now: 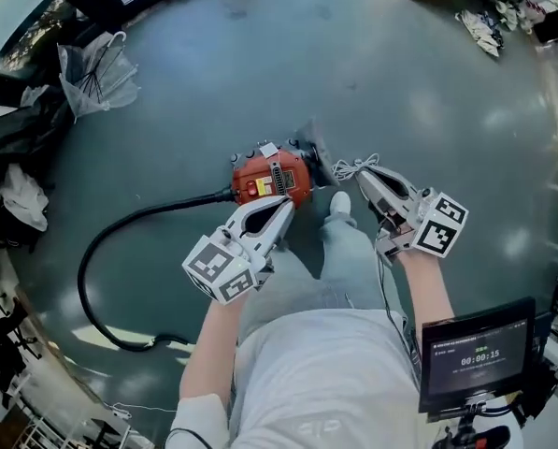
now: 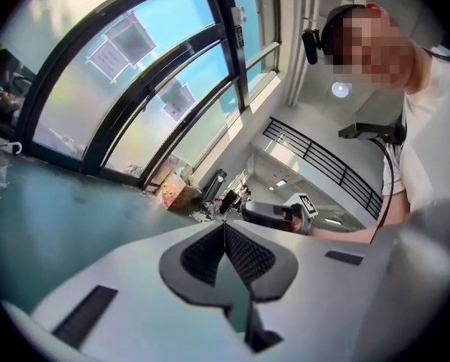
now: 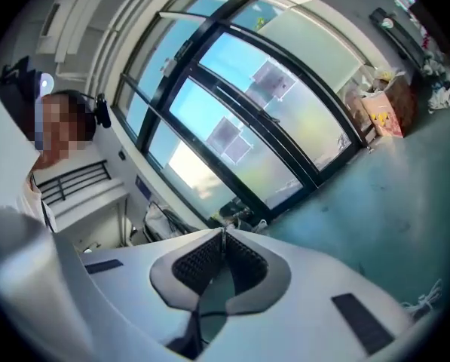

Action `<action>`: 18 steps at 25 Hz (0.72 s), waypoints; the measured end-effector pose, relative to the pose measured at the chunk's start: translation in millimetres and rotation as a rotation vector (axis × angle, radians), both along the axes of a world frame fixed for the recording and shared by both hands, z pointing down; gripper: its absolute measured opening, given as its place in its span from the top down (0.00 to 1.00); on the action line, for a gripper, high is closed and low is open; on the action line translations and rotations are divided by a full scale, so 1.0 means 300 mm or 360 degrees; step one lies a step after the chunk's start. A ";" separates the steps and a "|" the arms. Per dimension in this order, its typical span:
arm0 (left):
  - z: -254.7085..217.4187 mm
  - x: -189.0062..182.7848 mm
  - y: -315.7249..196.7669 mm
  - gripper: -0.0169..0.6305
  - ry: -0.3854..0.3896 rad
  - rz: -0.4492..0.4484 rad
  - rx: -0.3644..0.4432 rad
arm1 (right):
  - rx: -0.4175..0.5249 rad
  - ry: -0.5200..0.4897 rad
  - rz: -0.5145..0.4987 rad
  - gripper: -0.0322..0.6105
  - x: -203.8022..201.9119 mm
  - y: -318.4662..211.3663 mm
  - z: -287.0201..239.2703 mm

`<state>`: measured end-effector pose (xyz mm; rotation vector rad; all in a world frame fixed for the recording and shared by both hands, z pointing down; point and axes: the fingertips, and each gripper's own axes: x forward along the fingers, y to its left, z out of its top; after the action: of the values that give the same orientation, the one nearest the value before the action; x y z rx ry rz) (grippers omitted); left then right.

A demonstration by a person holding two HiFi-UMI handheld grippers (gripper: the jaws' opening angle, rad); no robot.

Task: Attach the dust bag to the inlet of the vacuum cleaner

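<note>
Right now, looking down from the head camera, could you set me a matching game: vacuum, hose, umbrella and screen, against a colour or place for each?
Things:
1 vacuum
2 hose
3 umbrella
4 screen

Descriptions:
A black, looping over the floor
B lit, at lower right
C red, by the shoe
D pale, at upper left

Pairs: 1-C, 2-A, 3-D, 4-B.

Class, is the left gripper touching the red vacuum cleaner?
Apart. Left gripper view: the left gripper is shut on nothing, facing windows; vacuum cleaner absent there.
</note>
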<state>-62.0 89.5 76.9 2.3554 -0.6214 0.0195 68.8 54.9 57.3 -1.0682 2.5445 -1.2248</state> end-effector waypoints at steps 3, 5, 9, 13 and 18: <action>-0.221 -0.014 0.027 0.96 0.0082 0.0034 0.0045 | 0.0055 -0.0161 0.0129 0.91 -0.030 0.058 -0.204; -0.325 -0.009 0.058 0.96 0.0097 0.0093 0.0068 | 0.0087 -0.0259 0.0167 0.91 -0.050 0.097 -0.318; -0.465 0.047 0.108 0.96 0.0020 0.0205 0.0184 | 0.0203 -0.0271 0.0144 0.91 -0.073 0.134 -0.481; -0.566 0.153 0.250 0.96 0.0019 0.0173 0.0263 | 0.0285 -0.0286 0.0132 0.91 0.004 0.292 -0.571; -0.682 0.218 0.369 0.96 0.0031 0.0024 0.0287 | 0.0332 -0.0345 0.0129 0.91 0.142 0.441 -0.686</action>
<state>3.4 200.2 -127.6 2.5308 -0.6185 -0.0552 111.4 187.3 -148.6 -0.9277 2.3771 -0.9710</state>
